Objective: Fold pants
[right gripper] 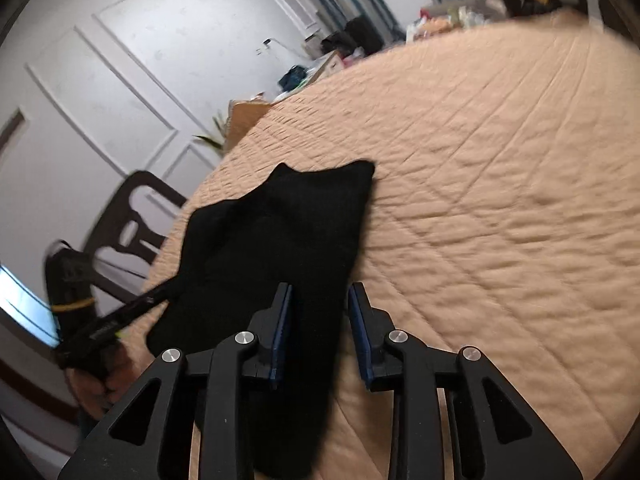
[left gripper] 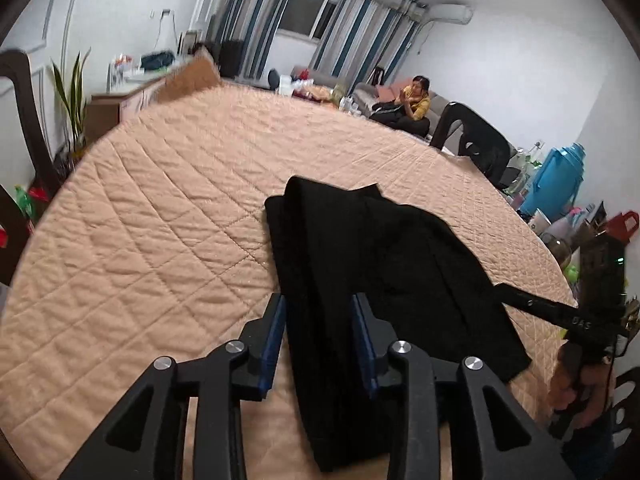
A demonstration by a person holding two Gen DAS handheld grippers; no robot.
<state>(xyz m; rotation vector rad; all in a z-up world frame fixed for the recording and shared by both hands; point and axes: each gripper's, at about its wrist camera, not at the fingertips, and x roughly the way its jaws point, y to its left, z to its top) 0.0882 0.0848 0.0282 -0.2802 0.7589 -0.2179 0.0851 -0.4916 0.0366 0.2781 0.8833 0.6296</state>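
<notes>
Already the black pants (left gripper: 360, 280) lie bunched in overlapping layers at the lower centre of the frame on the quilted counter (left gripper: 160, 220), untidy, so a final fold and smoothing seem left. Left claw (left gripper: 318, 338) and right claw (right gripper: 318, 334) hover low, jaws apart, straddling cloth without pinching.

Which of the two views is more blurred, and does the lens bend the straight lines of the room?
The right wrist view is more blurred: the chair and the quilted cover are smeared. The left wrist view is sharper, with crisp quilt stitching. In both, the fisheye curves the cover's edge, and dark corners frame the picture. The black pants show almost no detail in either view.
</notes>
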